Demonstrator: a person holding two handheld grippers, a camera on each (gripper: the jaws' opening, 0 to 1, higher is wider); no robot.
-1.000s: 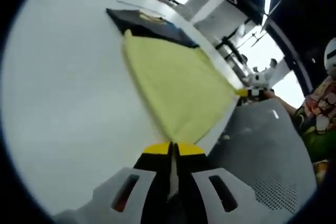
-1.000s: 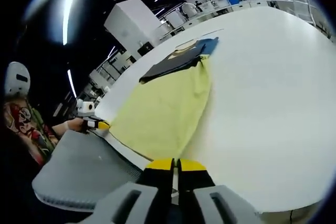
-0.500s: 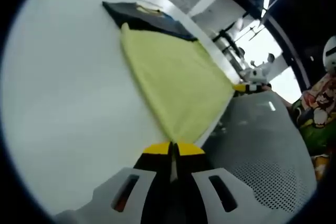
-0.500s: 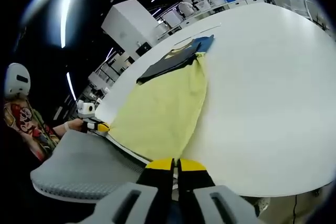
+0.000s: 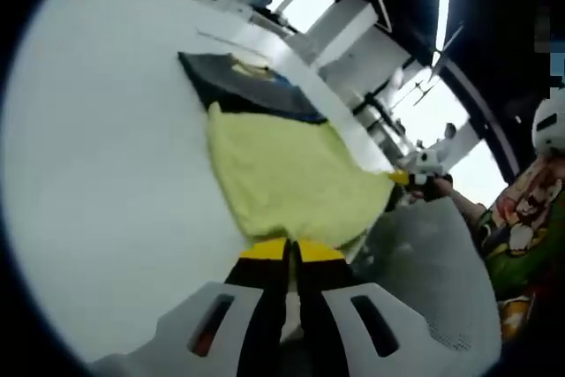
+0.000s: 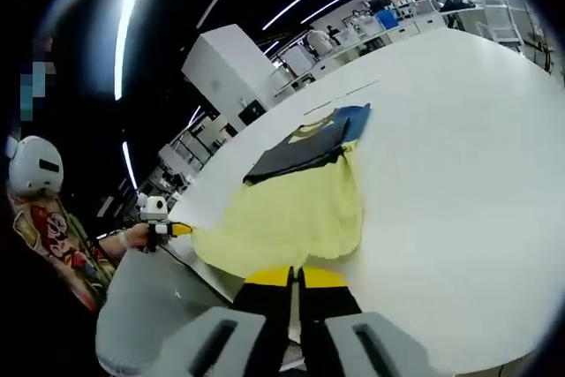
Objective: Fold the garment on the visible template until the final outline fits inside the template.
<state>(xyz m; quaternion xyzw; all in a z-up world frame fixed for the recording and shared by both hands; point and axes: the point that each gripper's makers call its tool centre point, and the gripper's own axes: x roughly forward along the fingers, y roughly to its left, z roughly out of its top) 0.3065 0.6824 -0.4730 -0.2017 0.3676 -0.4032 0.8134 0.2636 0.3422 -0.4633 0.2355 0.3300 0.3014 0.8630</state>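
Both grippers were clamped shut on the near edge of the yellow garment [image 5: 282, 178], the left gripper [image 5: 288, 252] on one corner and the right gripper [image 6: 295, 277] on the other, with the cloth pulled taut between them. The garment lay across the edge of the white table [image 5: 97, 156]. Just past its far end sat a dark template [image 6: 296, 153], touching it. Beyond the table stood white cabinets [image 6: 228, 62].
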